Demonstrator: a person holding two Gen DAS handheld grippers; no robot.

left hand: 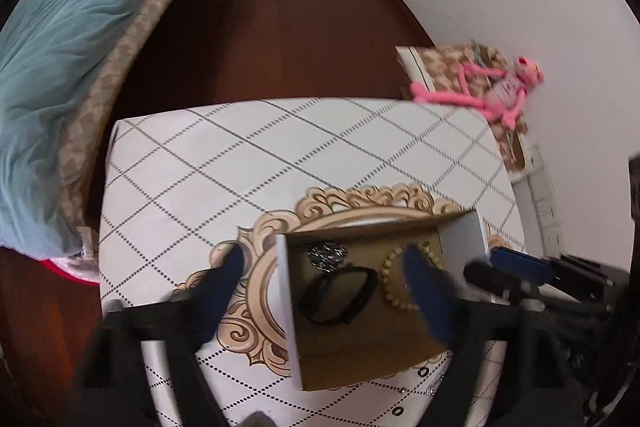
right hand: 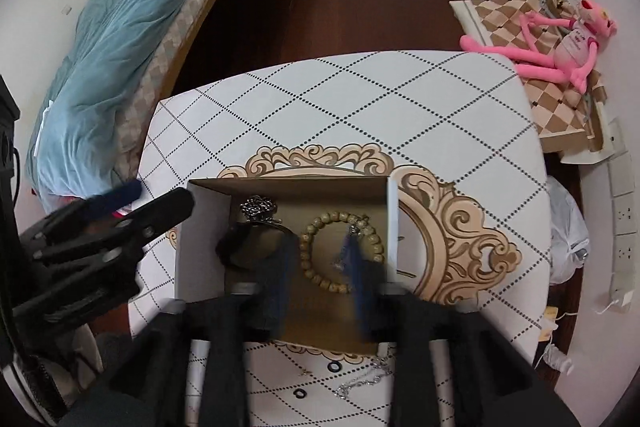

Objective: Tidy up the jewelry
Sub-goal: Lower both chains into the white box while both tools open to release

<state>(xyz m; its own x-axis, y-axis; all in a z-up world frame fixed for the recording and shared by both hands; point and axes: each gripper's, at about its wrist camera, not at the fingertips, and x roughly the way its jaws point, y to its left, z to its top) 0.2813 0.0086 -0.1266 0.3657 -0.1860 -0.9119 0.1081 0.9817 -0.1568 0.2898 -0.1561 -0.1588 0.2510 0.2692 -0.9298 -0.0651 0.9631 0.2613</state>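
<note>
**Both grippers over the box, loose pieces left on the near edge**

Left wrist view: blue-padded fingers (left hand: 234,259) of the left gripper (left hand: 320,263) stand wide apart and hold nothing. One finger hangs outside the cardboard box (left hand: 286,291), over the patterned surface (left hand: 240,163); the other is blurred above the wooden bead bracelet (left hand: 390,281) inside. The box's left wall runs between them. A black band (left hand: 340,295) lies flat in the middle of the box and a silver chain (left hand: 326,255) is bunched at its far end. Small black rings (left hand: 423,371) lie on the surface just beyond the box's near end, towards the camera.

Right wrist view: the right gripper (right hand: 324,263) points down into the box, about half open, jaws blurred. A small dangling piece (right hand: 354,227) hangs by its right finger; whether it is pinched or freed I cannot tell. The beads sit directly beneath this gripper, so the right hand looks nearer to them. Only this view shows a loose silver chain (right hand: 360,383) on the surface beside two black rings, lying crosswise, behind the fingertips. Reaching it would mean drawing back. The left gripper appears here at the box's left corner.
</note>
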